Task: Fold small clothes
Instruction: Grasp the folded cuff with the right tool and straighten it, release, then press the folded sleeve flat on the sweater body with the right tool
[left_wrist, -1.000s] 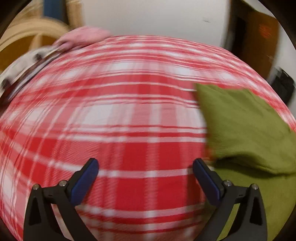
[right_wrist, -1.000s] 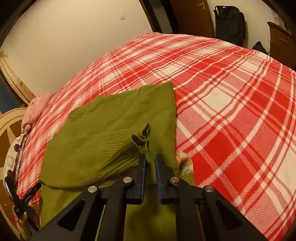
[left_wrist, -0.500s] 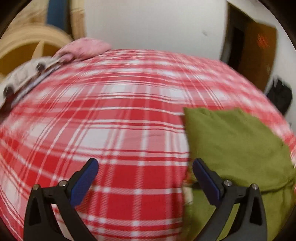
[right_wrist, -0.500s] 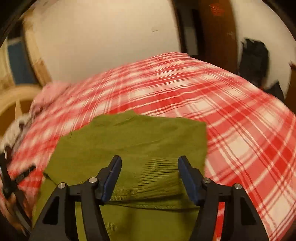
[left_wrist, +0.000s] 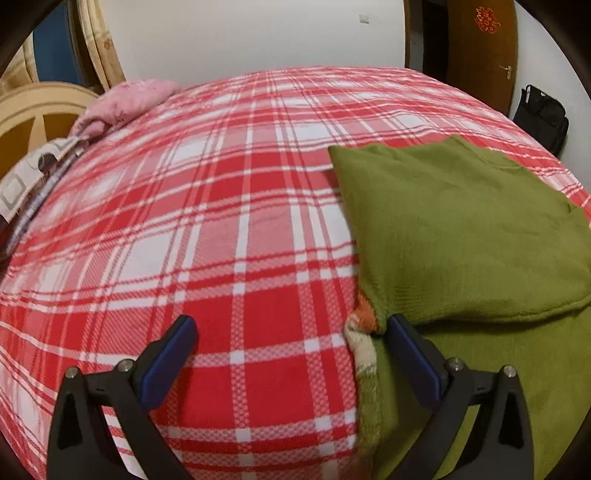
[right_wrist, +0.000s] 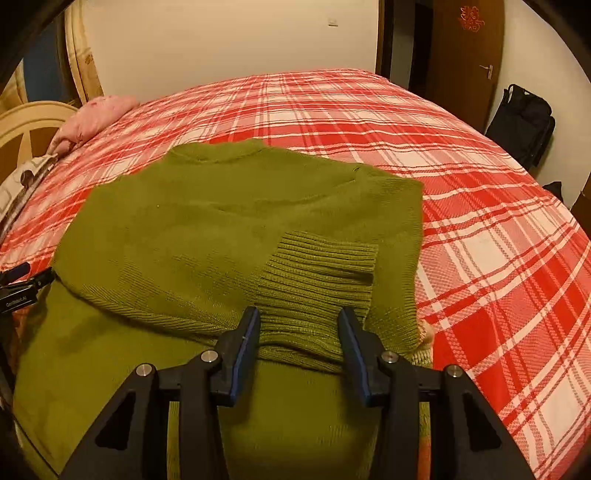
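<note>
A green knitted sweater (right_wrist: 229, 229) lies on the red plaid bed (right_wrist: 480, 229), its sleeves folded in over the body. The ribbed cuff (right_wrist: 317, 273) lies just ahead of my right gripper (right_wrist: 299, 321), which is open and empty with the cuff's near edge between its jaws. In the left wrist view the sweater (left_wrist: 461, 236) lies on the right. My left gripper (left_wrist: 288, 332) is open and empty over the bedspread, its right finger beside the sweater's left edge, where an orange and cream patch (left_wrist: 364, 332) shows.
A pink pillow (left_wrist: 125, 99) and a patterned cloth (left_wrist: 33, 173) lie at the bed's far left by a wooden headboard (left_wrist: 33, 107). A black bag (right_wrist: 524, 122) stands by the door (right_wrist: 469, 48) at the right. My left gripper shows at the left edge of the right wrist view (right_wrist: 22, 284).
My right gripper has opened and let go of the sleeve cuff, which now lies flat on the sweater. Both views have swung and steadied. My left gripper stays open.
</note>
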